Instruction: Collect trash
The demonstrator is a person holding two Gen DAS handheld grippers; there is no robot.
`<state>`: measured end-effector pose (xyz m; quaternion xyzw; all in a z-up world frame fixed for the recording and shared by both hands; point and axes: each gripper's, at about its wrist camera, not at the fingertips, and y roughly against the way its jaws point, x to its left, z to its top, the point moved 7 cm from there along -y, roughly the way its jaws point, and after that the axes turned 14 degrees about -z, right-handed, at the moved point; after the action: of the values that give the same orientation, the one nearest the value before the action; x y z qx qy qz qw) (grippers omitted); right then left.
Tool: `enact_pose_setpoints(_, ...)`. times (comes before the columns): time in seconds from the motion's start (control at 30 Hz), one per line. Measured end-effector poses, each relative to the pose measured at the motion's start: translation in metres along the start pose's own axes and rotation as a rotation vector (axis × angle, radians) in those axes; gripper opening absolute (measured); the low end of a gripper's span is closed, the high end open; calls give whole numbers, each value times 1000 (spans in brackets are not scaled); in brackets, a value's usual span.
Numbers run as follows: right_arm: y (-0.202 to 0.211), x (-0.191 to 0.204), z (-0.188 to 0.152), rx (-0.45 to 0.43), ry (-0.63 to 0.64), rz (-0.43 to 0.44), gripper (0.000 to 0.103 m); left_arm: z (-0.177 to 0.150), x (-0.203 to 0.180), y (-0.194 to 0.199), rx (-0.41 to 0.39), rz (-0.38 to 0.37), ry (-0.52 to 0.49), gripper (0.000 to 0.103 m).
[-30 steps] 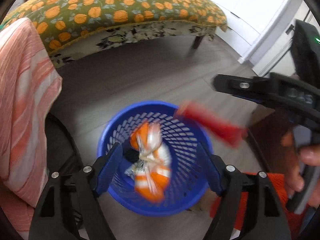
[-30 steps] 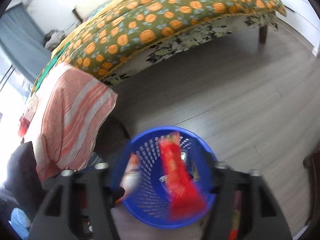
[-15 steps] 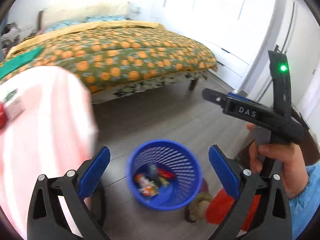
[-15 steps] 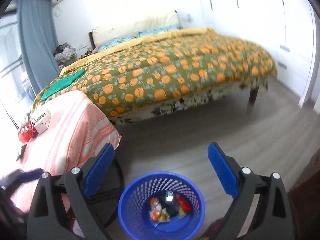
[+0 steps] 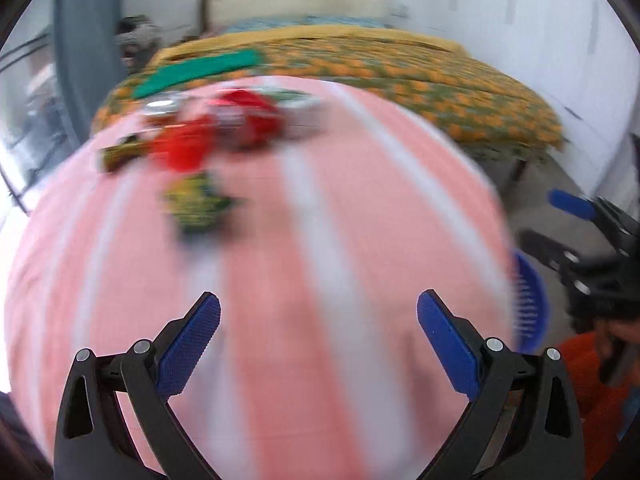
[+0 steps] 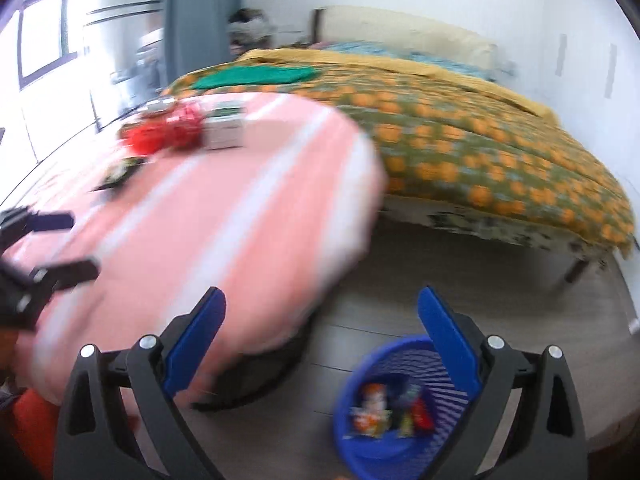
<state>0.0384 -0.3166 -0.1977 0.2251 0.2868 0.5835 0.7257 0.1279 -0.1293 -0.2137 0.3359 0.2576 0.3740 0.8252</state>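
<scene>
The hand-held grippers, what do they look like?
Each hand-held gripper, the left and the right, is a black plastic frame with two arms held by silver bolts. Each finger ends in a flat blue pad with a bumpy grid texture.

We look down from both wrists over the pink-striped table [image 5: 304,248]; both views share the bed [image 6: 480,148] beyond its far edge.

no readable text, labels or numbers, wrappers too blurred

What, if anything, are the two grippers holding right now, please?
Nothing: the left gripper and right gripper both have open, empty jaws.
</scene>
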Motion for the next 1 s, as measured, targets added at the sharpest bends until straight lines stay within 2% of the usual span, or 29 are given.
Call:
enact_pose_setpoints(0.07,-1,29,14,11,1,42,94,-3,42,7,9,60,59,98)
enact_pose_setpoints(0.13,-3,50,26,33,2,61,94,-5,71,9,22,88,116,98)
enact_pose_setpoints(0.2,-12,72,39,68,20,69,94,-11,94,9,35,96,170,97)
enact_pose_setpoints(0.23,-21,87,48,87,42,71,94,-12,102,13,21,69,189,97)
enact_pose_setpoints(0.4,-65,115,63,137,122,9,94,-14,105,19,33,95,151,98)
enact_pose_setpoints(0.47,-76,119,64,145,102,26,94,-10,106,21,29,82,155,98)
enact_pose_setpoints(0.53,-78,120,65,149,95,28,94,-5,108,29,-1,60,169,98)
enact_pose_setpoints(0.67,-78,121,63,145,93,25,95,29,108,26,-62,-31,231,97)
enact_pose_setpoints(0.77,-79,118,61,162,72,43,96,56,102,15,-78,-71,227,96)
enact_pose_setpoints(0.83,-80,116,62,171,60,51,96,70,98,-5,-43,-61,213,84)
enact_pose_setpoints(0.9,-79,117,62,168,64,42,96,77,96,-25,2,-42,210,81)
enact_pose_setpoints(1.0,-77,118,63,152,81,20,96,78,96,-50,58,27,183,77)
